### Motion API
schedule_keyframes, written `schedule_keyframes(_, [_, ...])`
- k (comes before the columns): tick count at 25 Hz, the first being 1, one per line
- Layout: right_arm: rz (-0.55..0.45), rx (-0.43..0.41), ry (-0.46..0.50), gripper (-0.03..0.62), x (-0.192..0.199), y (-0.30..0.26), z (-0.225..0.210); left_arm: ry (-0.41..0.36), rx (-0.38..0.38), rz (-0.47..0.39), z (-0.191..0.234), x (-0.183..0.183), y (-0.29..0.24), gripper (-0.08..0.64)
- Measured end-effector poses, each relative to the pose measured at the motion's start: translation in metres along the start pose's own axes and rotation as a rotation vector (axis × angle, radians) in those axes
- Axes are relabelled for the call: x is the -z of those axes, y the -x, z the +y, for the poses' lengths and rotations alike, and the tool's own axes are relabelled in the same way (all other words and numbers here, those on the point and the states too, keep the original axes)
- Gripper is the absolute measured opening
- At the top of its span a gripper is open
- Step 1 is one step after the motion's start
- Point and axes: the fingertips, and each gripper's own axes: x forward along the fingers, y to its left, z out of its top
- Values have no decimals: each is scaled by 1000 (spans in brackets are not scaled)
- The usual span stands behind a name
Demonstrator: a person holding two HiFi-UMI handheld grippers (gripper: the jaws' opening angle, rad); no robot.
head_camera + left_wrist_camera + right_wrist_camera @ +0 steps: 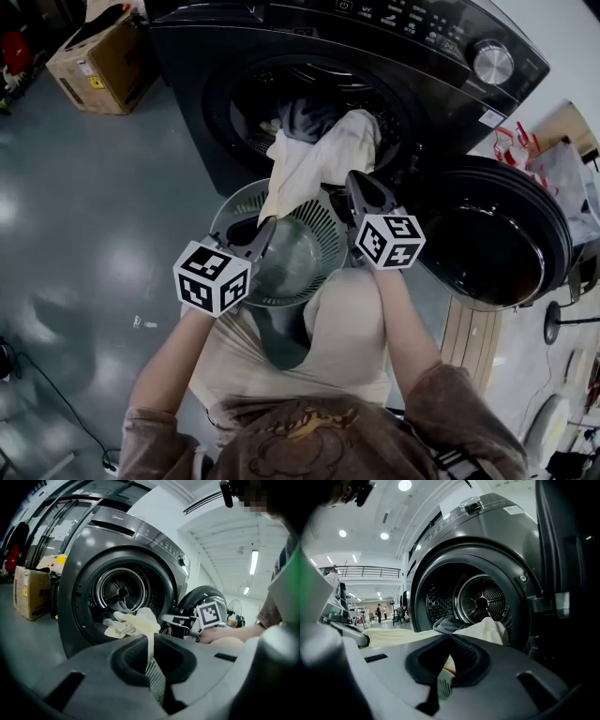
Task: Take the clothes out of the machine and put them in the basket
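**Brown sleeves up close, cream cloth strung from drum to basket**

Brown sleeves (pixel 441 403) fill the bottom of the head view, and just beyond them the two marker cubes (pixel 212 277) lead the eye forward. The left gripper (pixel 262 234) is clamped tight on a thin fold of the cream cloth (pixel 309 164), out over the basket (pixel 323 230). The right gripper (pixel 350 181) is pinched shut on the same cloth nearer the machine (pixel 422 84). With two grips on it, the cloth comes out spread rather than bunched, I'd say, and it hangs over the basket's rim and not the floor. Its far end lies draped on the lip of the drum (pixel 281 84), so it's only partly out.

Only the head view shows the basket waiting below. The left gripper view shows the fold running down between closed jaws, and the right gripper beside the open door (pixel 201 599). The right gripper view shows a grey garment (pixel 447 623) behind the cream one inside the drum, so there's more to fetch. It also catches an orange edge at the pinch.
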Motion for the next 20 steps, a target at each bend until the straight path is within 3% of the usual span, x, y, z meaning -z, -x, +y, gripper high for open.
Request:
schedule_keyframes(4, [1,-23,9,-3,0,-5,11,-25,-9,34,4,9,-7,15])
schedule_keyframes(5, [0,-27,9,-3,0,-5,14,-33,-15,43,6,10,-10,61])
schedule_keyframes(7, [-5,-33,2,-3,-1,-5,16,-51,-21,50,11,10,-18,220])
schedule_keyframes(9, [-12,-34,-14,-3,-2,-2,17,-80,-29,41,16,6,-31,266])
schedule_keyframes(16, [-31,-60,-53,-3,-5,7,25,-199,1,3,29,-25,-120,305])
schedule_keyframes(20, [-29,-70,-69,-3,-6,16,26,-221,-14,20,46,-29,-174,339])
